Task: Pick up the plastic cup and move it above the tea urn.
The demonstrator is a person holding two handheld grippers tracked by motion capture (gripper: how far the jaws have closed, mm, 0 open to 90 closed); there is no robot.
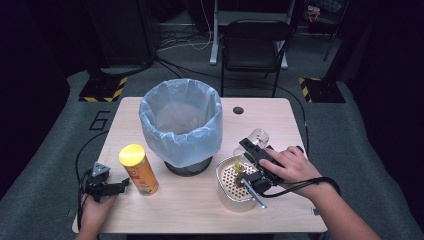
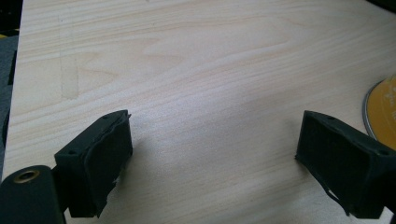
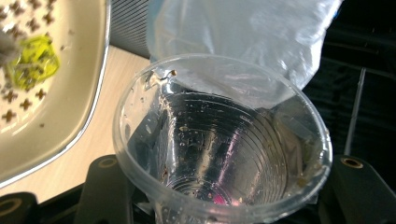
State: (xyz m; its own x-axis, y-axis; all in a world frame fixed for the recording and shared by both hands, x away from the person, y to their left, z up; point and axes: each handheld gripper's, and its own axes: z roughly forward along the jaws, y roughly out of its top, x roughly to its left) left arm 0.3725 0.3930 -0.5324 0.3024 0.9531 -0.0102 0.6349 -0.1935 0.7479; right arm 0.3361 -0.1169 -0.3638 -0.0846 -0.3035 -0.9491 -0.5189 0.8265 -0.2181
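- Clear cup (image 3: 224, 149) — gripped between the jaws of the right hand-held gripper (image 1: 256, 156), mouth towards its camera, held above the desk (image 1: 200, 205) between the strainer (image 1: 234, 186) and the lined bin (image 1: 181, 122).
- Left hand-held gripper (image 1: 116, 187) — jaws apart, nothing between them, low over the desk just beside the yellow can (image 1: 139, 169).

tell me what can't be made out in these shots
- Bin floor: in the high view the blue liner blocks the inside of the bin.
- Chip can label: high view, too small to read.
- Yellow scrap in the strainer: right gripper view, blurred and cut by the edge.
- Clear cup base: right gripper view, cut by the bottom edge.
- Left gripper body: cut off below its view.
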